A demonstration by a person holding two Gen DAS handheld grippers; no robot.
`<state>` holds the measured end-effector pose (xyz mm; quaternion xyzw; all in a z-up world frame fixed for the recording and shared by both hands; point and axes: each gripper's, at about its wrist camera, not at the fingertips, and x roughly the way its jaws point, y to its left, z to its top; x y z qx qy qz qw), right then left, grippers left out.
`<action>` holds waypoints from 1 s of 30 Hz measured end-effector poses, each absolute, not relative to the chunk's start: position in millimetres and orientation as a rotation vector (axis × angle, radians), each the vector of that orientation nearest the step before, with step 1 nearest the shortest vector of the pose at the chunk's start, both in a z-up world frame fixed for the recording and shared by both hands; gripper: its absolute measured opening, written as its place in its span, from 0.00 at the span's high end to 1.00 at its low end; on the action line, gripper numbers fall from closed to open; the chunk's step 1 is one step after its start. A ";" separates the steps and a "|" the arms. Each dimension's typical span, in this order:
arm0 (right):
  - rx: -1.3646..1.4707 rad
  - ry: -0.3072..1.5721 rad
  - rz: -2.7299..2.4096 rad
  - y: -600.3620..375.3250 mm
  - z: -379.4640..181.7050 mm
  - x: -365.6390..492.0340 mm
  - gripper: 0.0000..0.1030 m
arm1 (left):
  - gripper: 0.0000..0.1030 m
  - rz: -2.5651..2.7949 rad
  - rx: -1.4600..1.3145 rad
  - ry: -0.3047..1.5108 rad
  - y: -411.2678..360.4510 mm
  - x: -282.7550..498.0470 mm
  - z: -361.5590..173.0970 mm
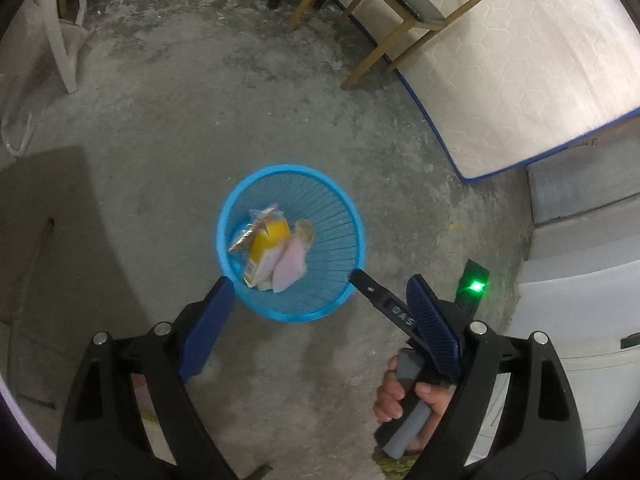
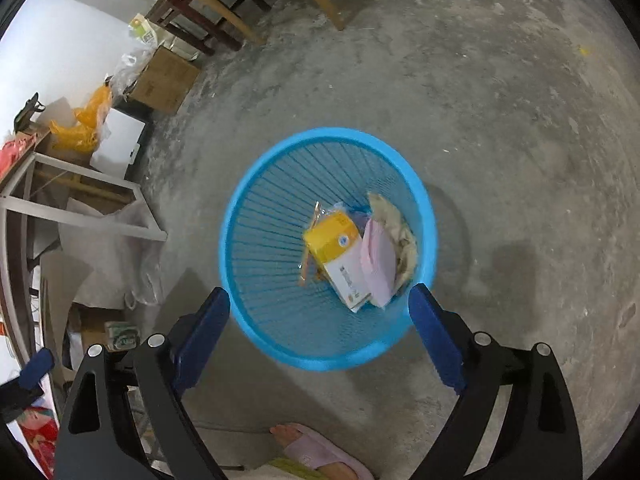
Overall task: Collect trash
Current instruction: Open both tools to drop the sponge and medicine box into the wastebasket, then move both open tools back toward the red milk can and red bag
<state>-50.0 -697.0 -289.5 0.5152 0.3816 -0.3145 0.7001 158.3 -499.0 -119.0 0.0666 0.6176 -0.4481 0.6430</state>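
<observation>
A blue slatted waste basket [image 1: 332, 200] stands on the concrete floor; it also shows in the right wrist view [image 2: 256, 240]. Inside lie a yellow-and-white carton [image 1: 266, 246] [image 2: 336, 248], a pink paper [image 1: 289, 270] [image 2: 378, 262], a clear wrapper [image 1: 256, 220] and crumpled beige paper [image 2: 400, 232]. My left gripper [image 1: 320, 284] is open and empty above the basket's near rim. My right gripper [image 2: 320, 292] is open and empty over the basket. The right gripper's finger [image 1: 384, 300] shows in the left wrist view, held by a hand.
A white mattress [image 1: 520, 80] with blue edging lies at the right, with wooden chairs [image 1: 384, 12] on and beside it. A cardboard box [image 2: 164, 80], yellow bags [image 2: 84, 124] and a white frame [image 2: 80, 208] crowd the left. A slippered foot [image 2: 312, 448] is near.
</observation>
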 end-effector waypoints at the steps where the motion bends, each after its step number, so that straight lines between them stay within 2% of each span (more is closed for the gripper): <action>1: 1.144 0.852 -0.702 -697.1 -288.2 -53.1 0.14 | 0.19 -1.020 0.156 1.399 -496.1 159.3 -117.8; 5: 1.126 0.846 -0.703 -684.1 -278.8 -71.7 0.14 | 0.19 -1.025 0.175 1.336 -475.7 153.2 -98.2; 10: 1.060 0.806 -0.667 -661.3 -239.0 -85.4 0.14 | 0.19 -1.057 0.194 1.227 -445.1 137.0 -58.9; 16: 0.871 0.728 -0.583 -618.6 -156.4 -93.2 0.14 | 0.19 -1.100 0.187 1.084 -385.0 107.3 -1.9; 22: 0.676 0.663 -0.450 -563.5 -80.4 -80.7 0.11 | 0.19 -1.085 0.186 0.917 -292.0 85.1 42.5; 30: 0.614 0.654 -0.197 -479.8 -33.5 -28.3 0.11 | 0.19 -0.932 0.187 0.805 -143.7 84.8 51.7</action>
